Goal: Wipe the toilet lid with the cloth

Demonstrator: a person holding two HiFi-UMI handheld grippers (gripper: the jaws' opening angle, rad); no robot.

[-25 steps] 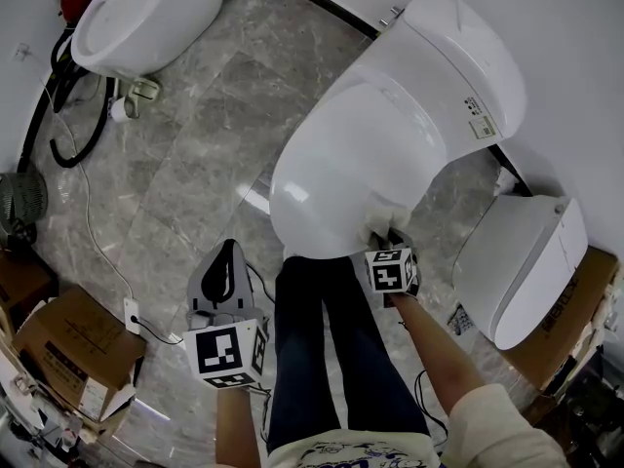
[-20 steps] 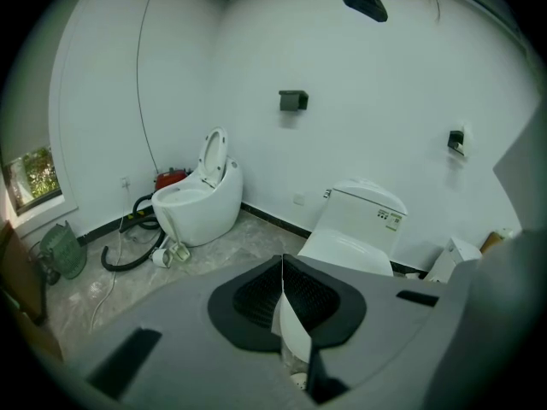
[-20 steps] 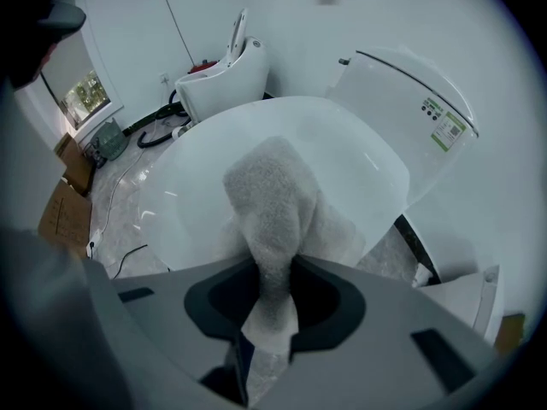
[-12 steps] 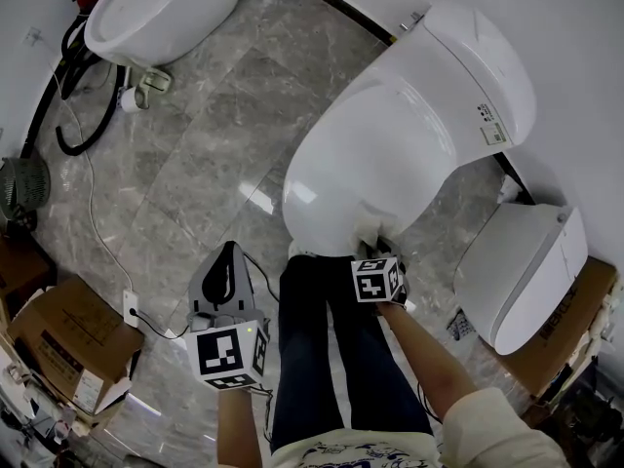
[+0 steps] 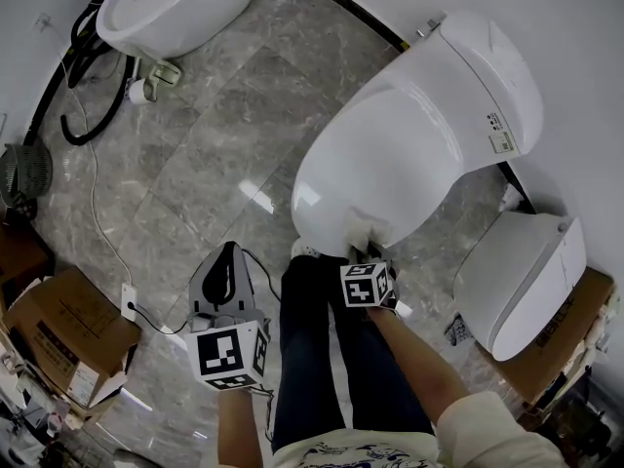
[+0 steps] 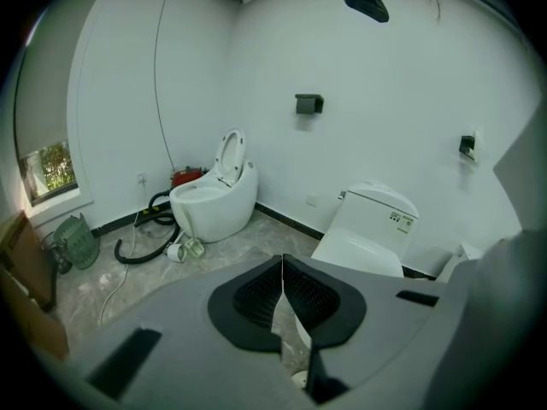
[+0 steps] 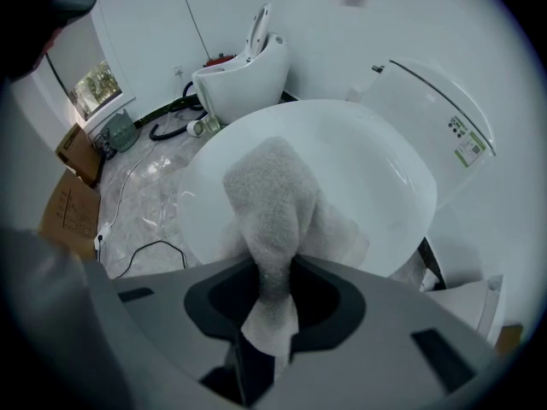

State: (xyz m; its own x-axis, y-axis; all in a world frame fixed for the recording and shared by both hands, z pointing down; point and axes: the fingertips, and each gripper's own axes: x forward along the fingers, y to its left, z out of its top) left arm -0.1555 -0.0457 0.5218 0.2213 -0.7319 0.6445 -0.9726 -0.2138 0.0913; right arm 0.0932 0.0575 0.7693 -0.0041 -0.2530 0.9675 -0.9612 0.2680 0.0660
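Note:
The white toilet's shut lid (image 5: pixel 400 159) fills the upper right of the head view. My right gripper (image 5: pixel 362 257) sits at the lid's near rim, shut on a white fluffy cloth (image 7: pixel 272 207) that lies draped on the lid (image 7: pixel 342 152) in the right gripper view. A bit of the cloth (image 5: pixel 359 230) shows on the rim in the head view. My left gripper (image 5: pixel 227 266) hangs over the floor left of the person's legs, jaws shut with nothing between them (image 6: pixel 283 301). The toilet (image 6: pixel 369 233) stands ahead of it in the left gripper view.
A second white toilet (image 5: pixel 161 8) with a black hose (image 5: pixel 78 105) stands at upper left. A loose toilet lid (image 5: pixel 517 281) rests on a cardboard box at right. More cardboard boxes (image 5: pixel 54 334) stand at lower left. A cable (image 5: pixel 97 213) runs over the marble floor.
My right gripper has drawn the cloth toward me along the lid's near rim, a little left. The head view has shifted, and the left gripper stays in place.

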